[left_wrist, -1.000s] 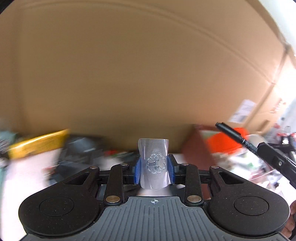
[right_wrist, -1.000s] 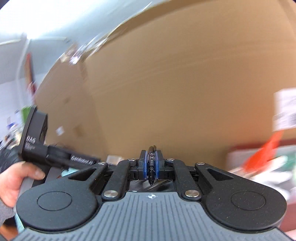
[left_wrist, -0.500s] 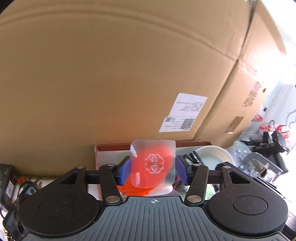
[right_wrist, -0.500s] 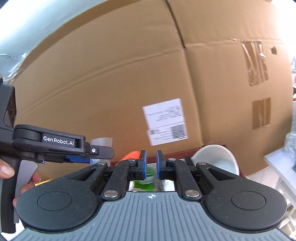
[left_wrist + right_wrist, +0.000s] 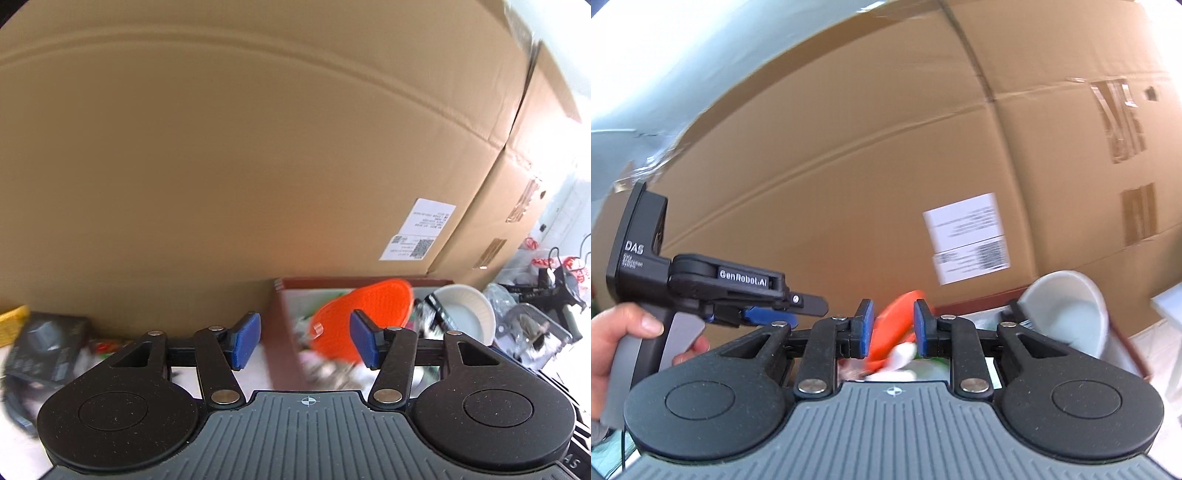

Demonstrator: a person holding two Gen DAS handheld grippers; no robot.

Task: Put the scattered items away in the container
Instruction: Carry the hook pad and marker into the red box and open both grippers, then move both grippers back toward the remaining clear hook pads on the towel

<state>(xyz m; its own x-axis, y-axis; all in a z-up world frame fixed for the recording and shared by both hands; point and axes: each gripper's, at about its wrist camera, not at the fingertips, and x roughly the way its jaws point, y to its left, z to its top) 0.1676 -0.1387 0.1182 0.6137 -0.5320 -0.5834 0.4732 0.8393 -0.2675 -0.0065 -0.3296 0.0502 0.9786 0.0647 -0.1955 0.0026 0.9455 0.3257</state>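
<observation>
A tall brown corrugated cardboard box (image 5: 258, 155) filled most of both views, with a white printed shipping label (image 5: 421, 230) stuck low on its face at the right of the left wrist frame. A second cardboard box (image 5: 524, 192) stood against it at the far right, its tape strips showing in the right wrist view.

At the foot of the big box sat the container, a shallow dark-red open box (image 5: 282, 332), lower centre in the left wrist frame. Inside it lay an orange perforated plastic piece (image 5: 364, 314) leaning toward the upper right, a white ceramic bowl (image 5: 467, 317) tipped on its side at the container's right end, and a blurred jumble of smaller items that could not be told apart.

The left gripper (image 5: 304, 341) had its blue-padded jaws spread wide and opening further, with nothing between them; the container's left wall showed through the gap. The right gripper (image 5: 892, 328) had its jaws a little apart and opening, nothing pinched, the orange piece visible beyond them.

In the right wrist view, a person's hand (image 5: 617, 343) gripped the black handle of the left gripper at the left edge.

The surface was white. At the lower left of the left wrist frame lay a blurred black carton (image 5: 44, 347) and something yellow (image 5: 13, 323); at the far right, clear plastic bags and dark equipment (image 5: 543, 314) crowded the room.
</observation>
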